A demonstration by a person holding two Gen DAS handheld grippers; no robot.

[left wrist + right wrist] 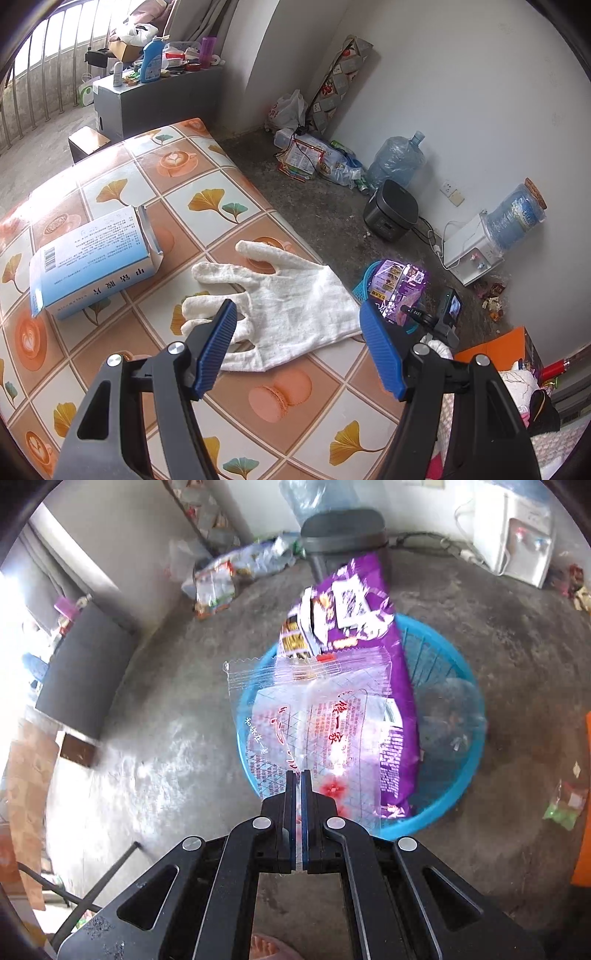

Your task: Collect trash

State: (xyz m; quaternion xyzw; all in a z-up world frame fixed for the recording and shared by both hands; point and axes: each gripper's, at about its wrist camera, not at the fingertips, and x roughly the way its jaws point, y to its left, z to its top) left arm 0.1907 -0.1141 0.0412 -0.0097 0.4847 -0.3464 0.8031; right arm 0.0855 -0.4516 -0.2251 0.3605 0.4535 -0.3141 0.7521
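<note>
My left gripper [297, 317] is open, its blue pads either side of a white cloth glove [280, 295] lying flat on the tiled tabletop [177, 206]. A blue and white medicine box [92, 254] lies left of the glove. My right gripper [299, 775] is shut on a clear printed plastic wrapper [314, 716] and holds it above a blue plastic basket [454, 786] on the floor. A purple snack bag [354, 609] stands in the basket; it also shows in the left wrist view [399, 284].
On the concrete floor are a black rice cooker [391, 210], a white water dispenser [472, 247], an empty water jug [397, 158] and a heap of bags [314, 155] by the wall. A grey cabinet [155, 96] with bottles stands behind the table.
</note>
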